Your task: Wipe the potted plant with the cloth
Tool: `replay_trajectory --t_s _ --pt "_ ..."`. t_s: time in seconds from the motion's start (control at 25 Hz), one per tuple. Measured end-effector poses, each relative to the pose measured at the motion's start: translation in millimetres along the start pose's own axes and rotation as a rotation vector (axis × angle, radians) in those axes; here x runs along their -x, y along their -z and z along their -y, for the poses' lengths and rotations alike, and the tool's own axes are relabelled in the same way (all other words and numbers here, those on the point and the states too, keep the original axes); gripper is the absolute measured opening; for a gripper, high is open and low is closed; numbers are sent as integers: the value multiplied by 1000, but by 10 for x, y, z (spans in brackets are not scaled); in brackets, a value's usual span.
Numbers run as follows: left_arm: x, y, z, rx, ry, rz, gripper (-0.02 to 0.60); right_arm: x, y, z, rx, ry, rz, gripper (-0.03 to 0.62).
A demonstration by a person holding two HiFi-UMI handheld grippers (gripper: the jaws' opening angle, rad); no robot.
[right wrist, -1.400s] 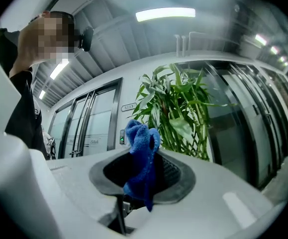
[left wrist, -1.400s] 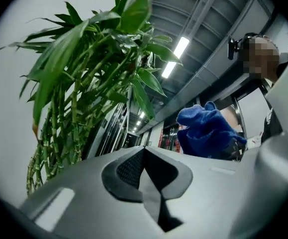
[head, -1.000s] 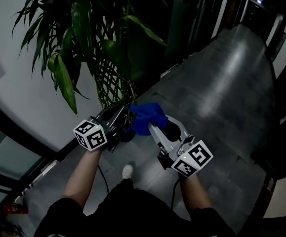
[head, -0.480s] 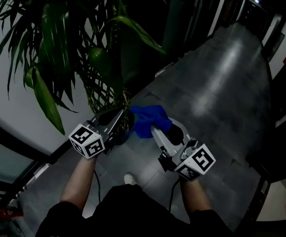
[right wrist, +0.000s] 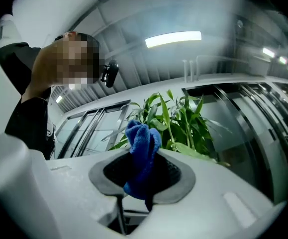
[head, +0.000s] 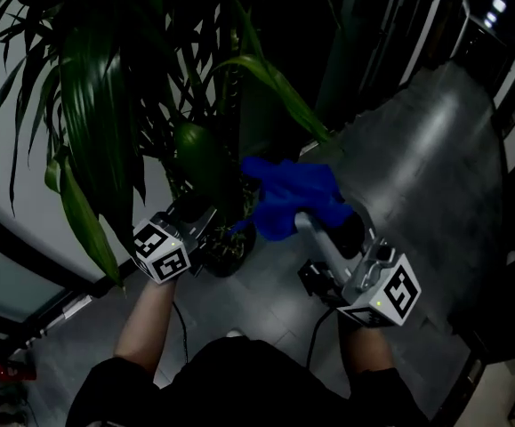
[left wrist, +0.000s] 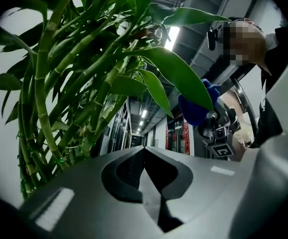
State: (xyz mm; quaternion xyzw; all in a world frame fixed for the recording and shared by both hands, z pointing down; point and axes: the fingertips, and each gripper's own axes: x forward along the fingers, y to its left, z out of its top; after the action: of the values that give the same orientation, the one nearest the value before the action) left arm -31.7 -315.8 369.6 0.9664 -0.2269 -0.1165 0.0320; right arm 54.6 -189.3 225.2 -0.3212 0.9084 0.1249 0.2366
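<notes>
just beyond the right claw (head: 303,222), clenched on the blue cloth (head: 288,194), hangs a long leaf (head: 275,83) of the potted plant (head: 101,96). the cloth has risen toward it since a second ago, so wiping seems near. left claw (head: 209,215) is clenched on nothing.

Beneath me, the grey glossy tiled floor (head: 259,302) carries the dark round pot (head: 230,256) of the tall green leafy plant (head: 106,105), which stands close to the white wall (head: 4,176).

No text can be read. The white marker cube (head: 162,251) at lower left and the second white cube (head: 392,293) at lower right bear only black square patterns. Red vertical strips (left wrist: 185,133) mid-frame are too small to read.
</notes>
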Motion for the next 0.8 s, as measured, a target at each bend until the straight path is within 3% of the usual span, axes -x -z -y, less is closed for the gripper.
replay_trajectory --t_s 0.16,0.32,0.48,0.72,0.8 --pt "18 -99 -102 -33 -30 -2 6 -303 -164 -4 6 -108 53 109" --pt "37 -269 -56 -56 -42 34 6 -753 -248 -110 83 -225 48 109" --pt "31 -496 0 -107 -52 49 6 -1096 -196 -200 80 -299 29 109" --pt "67 -729 -82 -174 -144 65 6 -1289 16 -154 45 -321 -4 109" --pt "17 -768 -57 -179 -130 72 6 -1314 63 -96 27 -323 -20 109"
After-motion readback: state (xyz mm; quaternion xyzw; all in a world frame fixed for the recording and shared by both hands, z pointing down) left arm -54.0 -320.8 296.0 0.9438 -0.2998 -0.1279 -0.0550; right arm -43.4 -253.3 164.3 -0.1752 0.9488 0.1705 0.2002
